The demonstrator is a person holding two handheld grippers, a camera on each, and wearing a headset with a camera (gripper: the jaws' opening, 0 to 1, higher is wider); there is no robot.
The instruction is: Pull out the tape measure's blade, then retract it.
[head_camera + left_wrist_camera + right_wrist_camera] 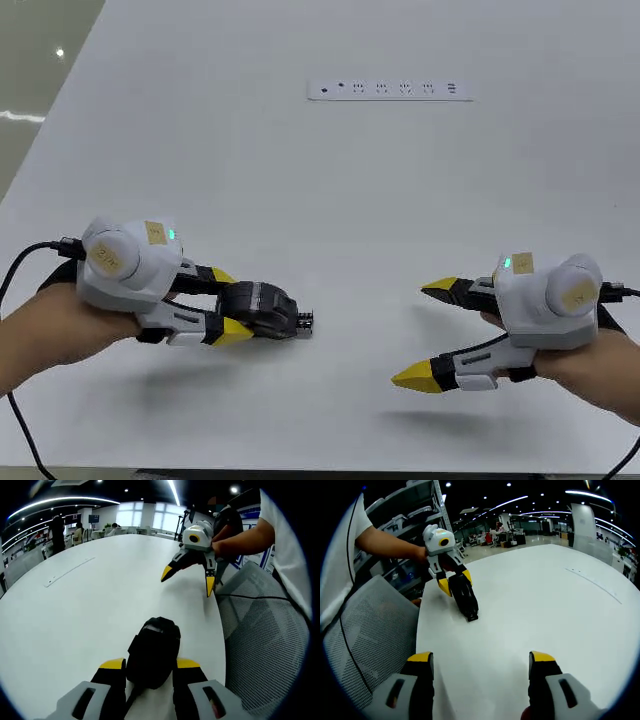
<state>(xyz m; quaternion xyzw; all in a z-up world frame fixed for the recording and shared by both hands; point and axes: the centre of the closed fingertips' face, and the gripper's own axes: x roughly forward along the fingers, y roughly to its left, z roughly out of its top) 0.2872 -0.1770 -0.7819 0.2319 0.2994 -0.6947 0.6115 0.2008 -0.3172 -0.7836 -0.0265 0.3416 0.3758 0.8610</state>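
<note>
Resting on the white table (pixel 300 180) at seven o'clock, the black tape measure (pixel 265 305) sits clamped in the jaws of the left gripper (pixel 229 303); at four o'clock, the right gripper (pixel 424 332) hovers empty, jaws spread wide.

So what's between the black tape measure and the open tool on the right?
Bare white tabletop separates the black tape measure from the right tool, seen in the head view.
</note>
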